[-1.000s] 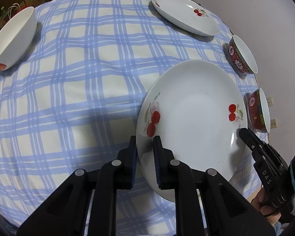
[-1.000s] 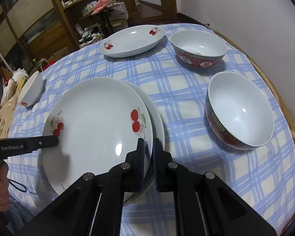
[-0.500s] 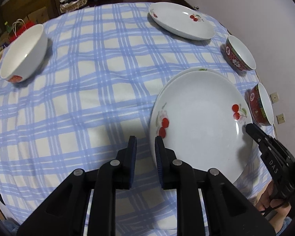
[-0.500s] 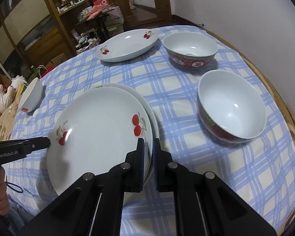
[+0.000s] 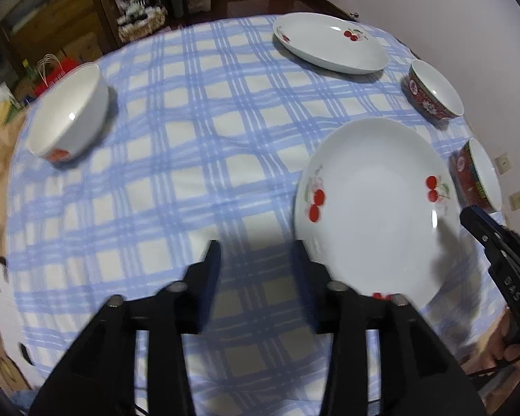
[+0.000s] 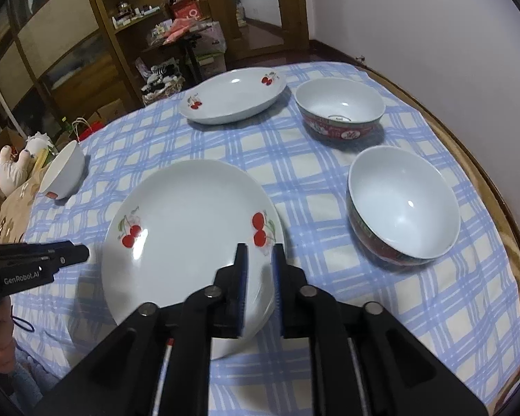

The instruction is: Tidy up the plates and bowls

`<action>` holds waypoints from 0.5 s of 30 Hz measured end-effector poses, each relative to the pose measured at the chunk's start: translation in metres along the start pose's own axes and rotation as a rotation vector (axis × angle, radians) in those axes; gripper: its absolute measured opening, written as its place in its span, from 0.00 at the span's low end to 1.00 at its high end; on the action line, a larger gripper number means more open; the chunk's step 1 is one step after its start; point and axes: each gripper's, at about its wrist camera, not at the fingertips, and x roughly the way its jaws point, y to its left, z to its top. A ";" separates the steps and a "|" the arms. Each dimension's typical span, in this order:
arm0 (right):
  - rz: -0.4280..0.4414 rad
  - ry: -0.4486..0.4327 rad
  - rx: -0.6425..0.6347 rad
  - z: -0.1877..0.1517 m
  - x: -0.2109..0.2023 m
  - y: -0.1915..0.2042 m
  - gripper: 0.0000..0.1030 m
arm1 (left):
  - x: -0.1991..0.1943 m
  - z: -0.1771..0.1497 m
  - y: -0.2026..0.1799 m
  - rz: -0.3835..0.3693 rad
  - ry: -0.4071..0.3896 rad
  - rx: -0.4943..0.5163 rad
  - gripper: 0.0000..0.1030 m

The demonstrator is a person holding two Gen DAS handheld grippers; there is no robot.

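Releasing is what both of your claws have just been doing: the left claw [image 5: 256, 260] now stands parted over bare checked cloth beside the near plate [image 5: 374, 204], with nothing between its pads, where a second ago it was pinched on that plate's rim. Your right claw [image 6: 260, 277] has also just been opening; the plate's [image 6: 190, 235] near rim sits in the gap, but the pads appear clear of it, so you are no longer grasping it. A moment back the plate hung tilted above a second one; now it lies level, nested on the one beneath, whose edge barely shows at the right in the right wrist view. Judged from that, one stacking step is done and you can back off. Third plate [image 6: 232, 97] sits alone at the far side of the table [image 5: 190, 173], well apart from the stack. Two red-patterned bowls stand on the right: far one [image 6: 339, 107] near the third plate, near one [image 6: 402, 208] beside the stack. White bowl [image 5: 69, 114] sits at the far left edge. Every bowl and plate looks empty. Still to do, likely: bring the third plate onto the stack and gather the bowls. Watch the white bowl; it sits close to the table edge.
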 end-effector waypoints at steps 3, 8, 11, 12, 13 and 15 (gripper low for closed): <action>0.010 -0.019 0.003 0.001 -0.007 -0.001 0.56 | -0.009 0.003 0.001 0.041 -0.033 0.024 0.65; -0.005 -0.080 -0.004 0.008 -0.024 -0.004 0.85 | -0.023 0.007 0.006 0.054 -0.075 0.002 0.80; -0.015 -0.115 -0.006 0.017 -0.033 -0.006 0.87 | -0.033 0.010 0.005 0.061 -0.106 0.012 0.87; -0.010 -0.121 -0.005 0.020 -0.035 -0.007 0.87 | -0.036 0.012 0.005 0.058 -0.121 0.014 0.87; -0.001 -0.131 -0.003 0.025 -0.037 -0.008 0.89 | -0.042 0.014 0.004 0.053 -0.144 0.019 0.87; 0.005 -0.152 0.003 0.033 -0.039 -0.010 1.00 | -0.047 0.018 0.002 0.062 -0.159 0.027 0.88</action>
